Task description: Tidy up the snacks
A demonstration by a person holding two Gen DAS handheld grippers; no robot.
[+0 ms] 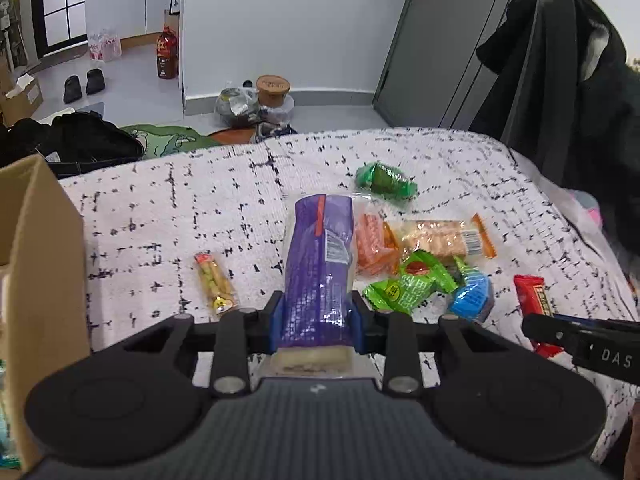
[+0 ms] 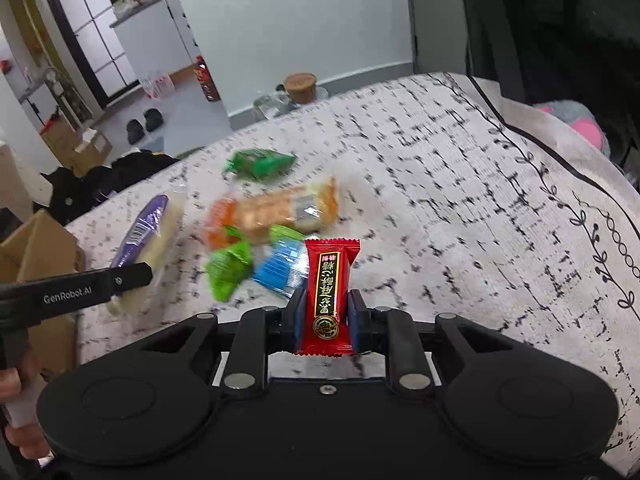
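In the left wrist view, your left gripper point(image 1: 317, 320) is clamping the purple packet point(image 1: 318, 264), its long axis pointing straight away over the patterned cloth point(image 1: 160, 216); a cardboard box point(image 1: 36, 264) is cut off at the left edge. In the right wrist view, your right gripper point(image 2: 327, 322) is pinching the red candy bar point(image 2: 328, 292) upright, while the loose snacks beyond are blurring.

Left tool point(image 1: 316, 316) grips purple packet point(image 1: 318, 264) above bedspread point(image 1: 160, 220).

Glossy plastic purple wrapper point(image 1: 318, 268), shiny red foil packet point(image 2: 329, 288), rough woven cloth point(image 1: 160, 216), matt cardboard box point(image 1: 44, 240)
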